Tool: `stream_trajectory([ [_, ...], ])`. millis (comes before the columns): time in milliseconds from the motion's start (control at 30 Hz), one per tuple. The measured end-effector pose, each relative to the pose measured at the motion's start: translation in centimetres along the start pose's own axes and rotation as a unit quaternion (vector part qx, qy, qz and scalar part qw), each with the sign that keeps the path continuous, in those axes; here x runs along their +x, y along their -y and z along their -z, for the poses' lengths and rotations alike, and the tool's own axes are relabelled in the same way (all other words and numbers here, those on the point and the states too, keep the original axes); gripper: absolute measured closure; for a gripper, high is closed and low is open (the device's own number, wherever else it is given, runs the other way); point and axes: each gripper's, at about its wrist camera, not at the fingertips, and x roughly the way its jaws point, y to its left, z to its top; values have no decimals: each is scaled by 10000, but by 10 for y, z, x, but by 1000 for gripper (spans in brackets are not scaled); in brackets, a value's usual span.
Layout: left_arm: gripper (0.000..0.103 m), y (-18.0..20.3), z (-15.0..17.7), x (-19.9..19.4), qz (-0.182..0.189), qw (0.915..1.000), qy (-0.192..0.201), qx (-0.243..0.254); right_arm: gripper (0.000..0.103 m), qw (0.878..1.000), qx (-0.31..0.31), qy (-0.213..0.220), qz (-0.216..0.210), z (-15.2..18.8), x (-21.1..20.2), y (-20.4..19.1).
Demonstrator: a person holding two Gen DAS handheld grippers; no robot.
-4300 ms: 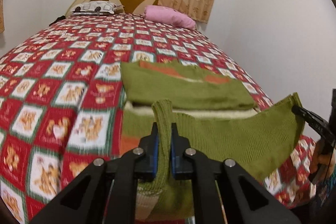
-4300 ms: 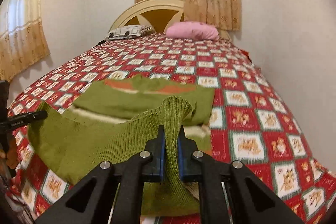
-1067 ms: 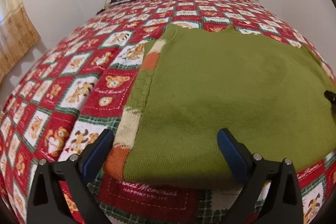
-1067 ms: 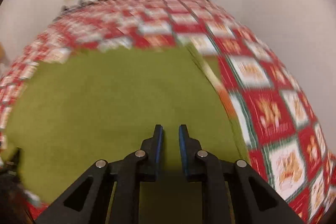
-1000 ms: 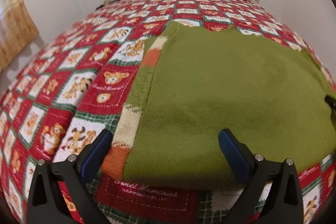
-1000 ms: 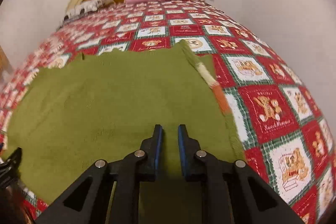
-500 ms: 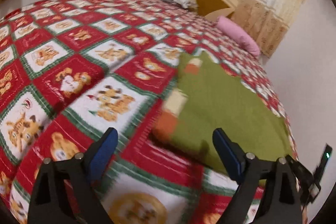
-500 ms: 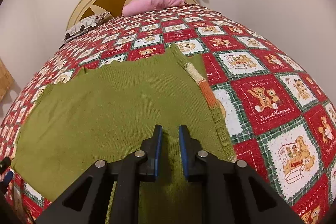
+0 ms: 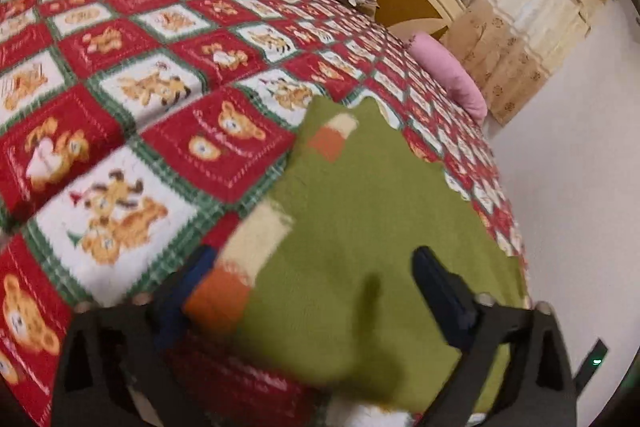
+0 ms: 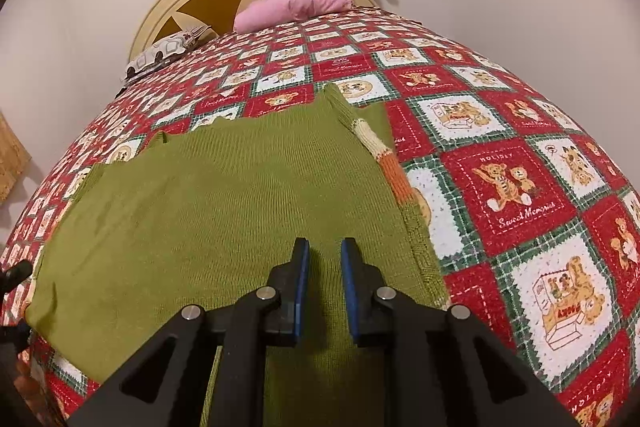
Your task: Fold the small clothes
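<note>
Green sweater (image 10: pixel 224 203) lies flat on bedspread (image 10: pixel 500 155); left gripper (image 9: pixel 316 279) spread wide at its 7 o'clock corner, right gripper (image 10: pixel 323 259) narrowly parted over fabric, gripping nothing.

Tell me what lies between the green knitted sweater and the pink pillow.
Only the red checked teddy-bear quilt lies between the green knitted sweater and the pink pillow, in the right wrist view.

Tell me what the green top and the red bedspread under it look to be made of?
The green top looks like knitted yarn, wool or acrylic, matte: fine ribbed rows show, with cream and orange stripes along its edge. The red bedspread seems a soft printed or woven cotton-like fabric, matte, with teddy-bear squares and stitched-looking green borders; the exact fibre cannot be told.
</note>
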Motion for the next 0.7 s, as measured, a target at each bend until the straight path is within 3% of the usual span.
stream_trajectory([
  [67, 53, -2, 5, 2, -99, 9999, -2, 117, 86, 10000, 1, -1, 2, 0, 0, -1],
  [133, 68, -7, 6, 4, -105, 9999, -45, 43, 86, 10000, -18, -3, 19, 0, 1, 0],
  [300, 81, -1, 9, 4, -282, 9992, 25, 282, 86, 9985, -323, 47, 448, -2, -3, -13],
  [367, 84, 1, 10, 3, -235, 9991, 30, 357, 86, 9963, -624, 400, 435, -5, -22, -32],
  [467, 85, -2, 9, 0, -102, 9995, 75, 278, 86, 9937, -940, 606, -115, -7, -43, -69],
  [600, 85, -4, 9, 0, -19, 9997, 104, 203, 86, 9837, -1373, 165, -1149, -12, -39, -132],
  [633, 85, -6, 9, 1, 14, 9998, 98, 156, 84, 9800, -1386, 17, -1429, -15, -35, -145],
  [700, 85, -8, 8, 3, 66, 9999, 58, 80, 67, 9721, -1279, -379, -1931, -26, -20, -172],
])
